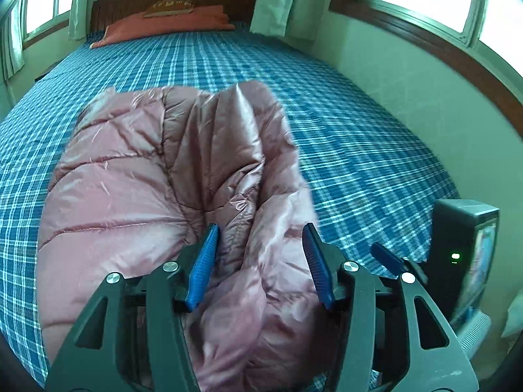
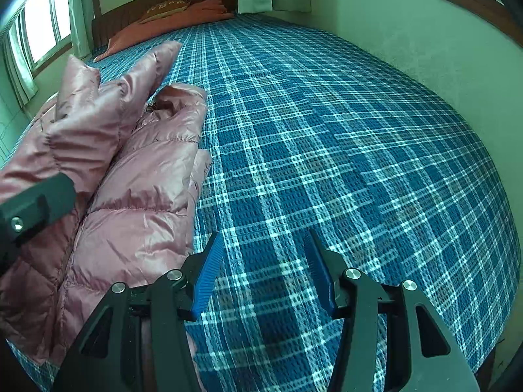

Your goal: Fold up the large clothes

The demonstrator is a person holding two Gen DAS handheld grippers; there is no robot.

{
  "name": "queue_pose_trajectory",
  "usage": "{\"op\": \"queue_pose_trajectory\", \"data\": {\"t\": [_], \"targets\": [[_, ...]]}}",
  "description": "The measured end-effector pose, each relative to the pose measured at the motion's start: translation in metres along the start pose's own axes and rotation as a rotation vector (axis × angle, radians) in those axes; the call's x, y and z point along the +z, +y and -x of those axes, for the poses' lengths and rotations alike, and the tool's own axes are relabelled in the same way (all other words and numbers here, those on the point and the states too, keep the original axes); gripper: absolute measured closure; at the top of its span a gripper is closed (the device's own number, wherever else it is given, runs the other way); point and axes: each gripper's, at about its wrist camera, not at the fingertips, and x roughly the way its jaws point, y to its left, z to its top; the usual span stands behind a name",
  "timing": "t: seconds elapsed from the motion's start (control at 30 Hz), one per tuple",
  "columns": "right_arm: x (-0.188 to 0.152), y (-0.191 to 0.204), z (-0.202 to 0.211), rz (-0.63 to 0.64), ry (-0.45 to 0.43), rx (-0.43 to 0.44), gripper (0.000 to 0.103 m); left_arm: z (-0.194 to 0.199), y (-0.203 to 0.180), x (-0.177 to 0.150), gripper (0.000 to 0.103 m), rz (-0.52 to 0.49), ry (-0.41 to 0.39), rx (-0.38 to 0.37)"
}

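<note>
While the bed (image 2: 327,130) fills both views under its blue plaid cover, the pink puffer jacket (image 1: 147,196) lies bunched along its near left part, quilted panels up and one sleeve (image 2: 143,68) raised and tilted toward the headboard (image 1: 170,3). Orange pillows (image 1: 170,23) sit at the far end. Over the jacket hangs the left gripper (image 1: 261,261), jaws apart, a loose fold between the blue pads but not pinched. Just right of the jacket's edge, the right gripper (image 2: 263,271) hovers over bare cover, jaws apart and holding nothing.
</note>
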Motion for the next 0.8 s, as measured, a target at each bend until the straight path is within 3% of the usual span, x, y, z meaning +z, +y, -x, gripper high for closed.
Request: {"op": "queue_pose_trajectory", "data": {"t": [0.23,0.4,0.47,0.57,0.8], "targets": [[0.0,-0.002,0.037,-0.008,-0.063,0.011,0.051,0.057,0.02,-0.004,0.043,0.035,-0.078,-0.033],[0.004,0.011,0.062,-0.021,-0.105,0.048,0.051,0.085,0.08,-0.007,0.037,0.153,-0.141,0.051],[0.011,0.019,0.063,-0.03,-0.11,0.082,0.05,0.086,0.11,-0.008,0.037,0.225,-0.142,0.098],[0.019,0.034,0.064,-0.03,-0.116,0.124,0.039,0.075,0.159,-0.016,0.037,0.374,-0.115,0.126],[0.029,0.057,0.063,-0.051,-0.108,0.202,0.039,0.047,0.211,-0.037,0.037,0.526,-0.039,0.077]]}}
